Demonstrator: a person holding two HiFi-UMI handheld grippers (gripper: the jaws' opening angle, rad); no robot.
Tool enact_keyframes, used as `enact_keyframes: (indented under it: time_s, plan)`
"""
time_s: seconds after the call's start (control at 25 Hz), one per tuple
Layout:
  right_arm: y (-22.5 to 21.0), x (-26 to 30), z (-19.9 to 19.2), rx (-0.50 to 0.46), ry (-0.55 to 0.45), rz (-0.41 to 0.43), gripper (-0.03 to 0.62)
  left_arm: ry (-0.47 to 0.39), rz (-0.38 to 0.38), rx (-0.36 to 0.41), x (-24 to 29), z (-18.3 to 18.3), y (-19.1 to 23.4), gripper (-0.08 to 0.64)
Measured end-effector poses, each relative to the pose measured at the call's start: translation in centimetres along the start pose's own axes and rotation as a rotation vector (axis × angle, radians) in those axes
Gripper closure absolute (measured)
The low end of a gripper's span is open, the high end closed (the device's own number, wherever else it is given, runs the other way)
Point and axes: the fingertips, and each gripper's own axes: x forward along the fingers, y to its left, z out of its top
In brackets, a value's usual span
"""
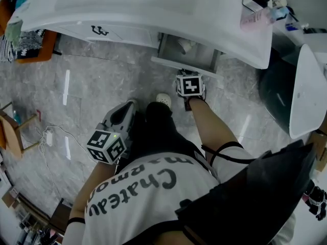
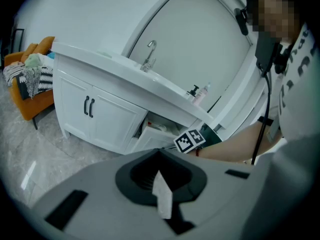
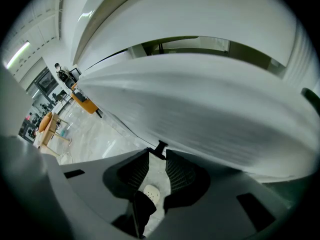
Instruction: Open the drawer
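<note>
The white vanity's drawer (image 1: 185, 64) stands pulled out below the counter; in the left gripper view the drawer (image 2: 152, 133) shows open too. My right gripper (image 1: 190, 75) is at the drawer's front edge, pointing steeply down. In the right gripper view the white drawer front (image 3: 210, 109) fills the frame. Its small black handle (image 3: 160, 147) sits at the tips of the right gripper (image 3: 159, 155), whose jaws stand apart with floor showing between them. My left gripper (image 1: 129, 107) hangs back near my body, away from the vanity. The left gripper (image 2: 159, 173) has its tips together and holds nothing.
To the drawer's left are the vanity doors with black pulls (image 1: 99, 31). Bottles (image 1: 258, 15) stand on the countertop at right. An orange chair (image 1: 38, 45) with clothes, a wooden stool (image 1: 13, 131) and a floor cable (image 1: 53, 136) lie left. A white tub (image 1: 306, 86) is right.
</note>
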Motion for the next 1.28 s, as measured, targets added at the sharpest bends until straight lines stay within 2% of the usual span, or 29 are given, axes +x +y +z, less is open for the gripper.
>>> enact_keyframes:
  time_s: [0.36,1.0,1.04,1.08,1.12,1.16,1.28]
  plan:
    - [0.3,-0.2,-1.0,-0.017,0.008,-0.002,0.486,0.01,0.001,0.005,0.1,0.2,0.2,0.552]
    - [0.4,-0.6,-2.6,0.019,0.008,-0.028,0.511,0.028,-0.02,0.013,0.3,0.6,0.7,0.551]
    - [0.6,-0.5,-3.6,0.032,0.055,-0.017,0.516,0.029,-0.022,0.013,0.3,0.6,0.7,0.552]
    - [1.1,-0.5,-5.7,0.04,0.149,0.009,0.56,0.03,-0.024,0.013,0.3,0.6,0.8,0.551]
    - [2.1,-0.8,-8.8,0.034,0.262,0.033,0.583,0.033,-0.024,0.014,0.3,0.6,0.9,0.552]
    - [3.3,-1.2,-11.8,0.024,0.33,0.046,0.583,0.038,-0.024,0.016,0.2,0.5,0.9,0.552]
    - [7.9,-1.1,-15.7,0.041,0.302,0.161,0.583,0.05,-0.038,0.039,-0.1,0.7,1.3,0.552]
